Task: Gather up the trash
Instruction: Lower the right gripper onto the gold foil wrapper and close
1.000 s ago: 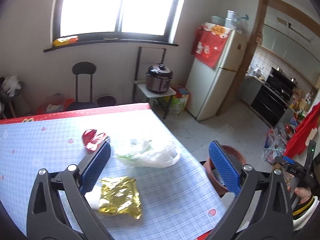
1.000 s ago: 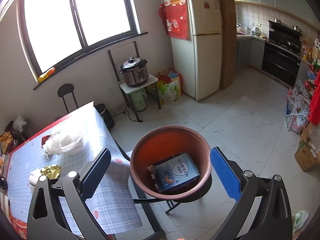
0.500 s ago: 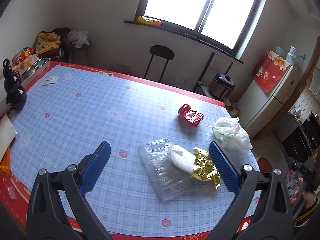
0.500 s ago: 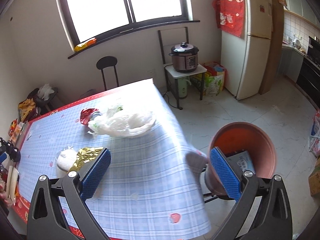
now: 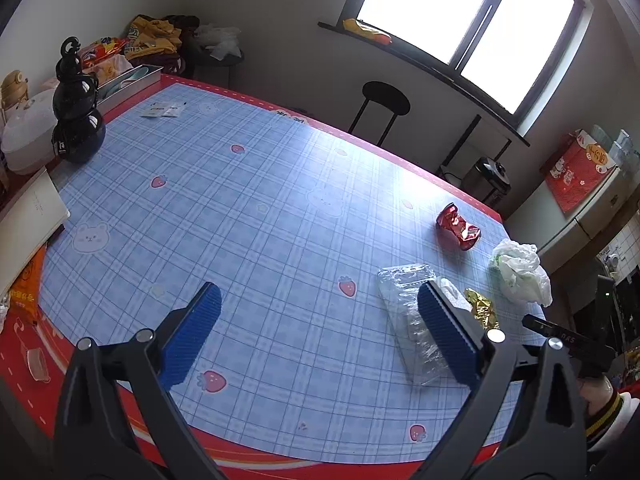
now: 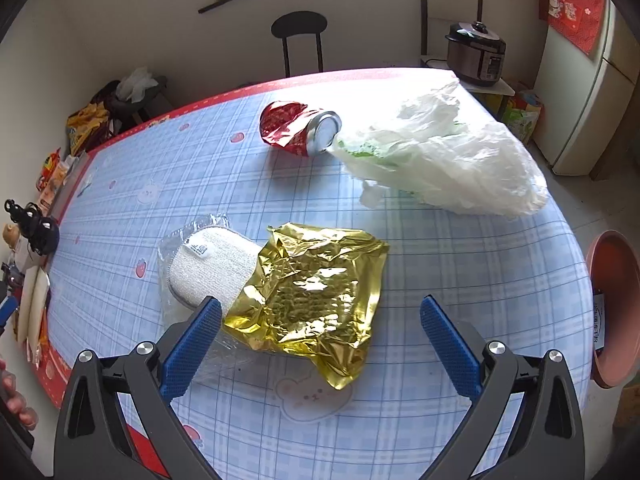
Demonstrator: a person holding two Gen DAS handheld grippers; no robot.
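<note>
Both grippers above a table (image 5: 248, 208) covered in blue checked cloth. The left gripper (image 5: 318, 334) is held with jaws spread wide and empty over bare cloth; the clear plastic tray (image 5: 404, 300) lies partly behind its right finger. The right gripper (image 6: 320, 338), jaws likewise wide apart and holding nothing, hangs over the near edge of a crumpled gold foil wrapper (image 6: 312, 288). The wrapper overlaps a white pad (image 6: 208, 272) resting in the clear tray to its left. Farther off lie a crushed red can (image 6: 298, 128) and, touching its end, a white plastic bag (image 6: 440, 152). A terracotta-coloured bin (image 6: 612, 304) stands off the table's right edge.
</note>
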